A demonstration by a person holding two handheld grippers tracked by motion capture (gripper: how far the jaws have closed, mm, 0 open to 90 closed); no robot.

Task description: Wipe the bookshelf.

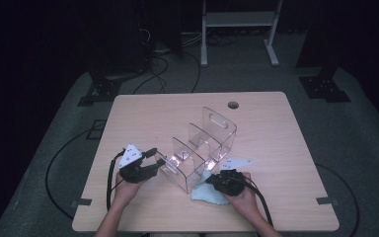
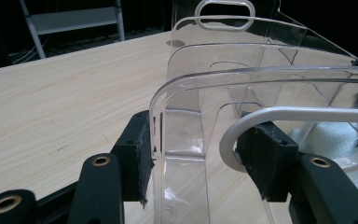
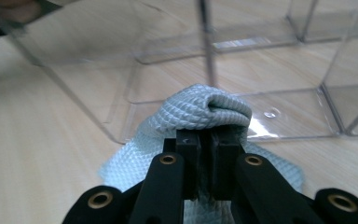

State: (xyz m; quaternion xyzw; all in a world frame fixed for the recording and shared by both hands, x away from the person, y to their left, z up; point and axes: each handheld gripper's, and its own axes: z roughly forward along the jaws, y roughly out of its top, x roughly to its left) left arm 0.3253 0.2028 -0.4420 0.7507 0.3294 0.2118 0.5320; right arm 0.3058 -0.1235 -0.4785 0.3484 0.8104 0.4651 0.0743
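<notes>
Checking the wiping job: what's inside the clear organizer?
The organizer looks empty: bare dividers, tabletop showing through. The blue cloth lies outside, at its near corner. Reflections hide small marks.

The wooden table [image 1: 143,116] has a light top with rounded corners, and a round cable hole [image 1: 233,105] sits near its far edge. It stands on a grey floor mat [image 1: 355,143]. Black cables [image 1: 177,59] lie on the mat beyond the table. A white metal stand [image 1: 238,22] is further back. Two black stand bases [image 1: 101,89] rest on the mat, one at each side.
</notes>
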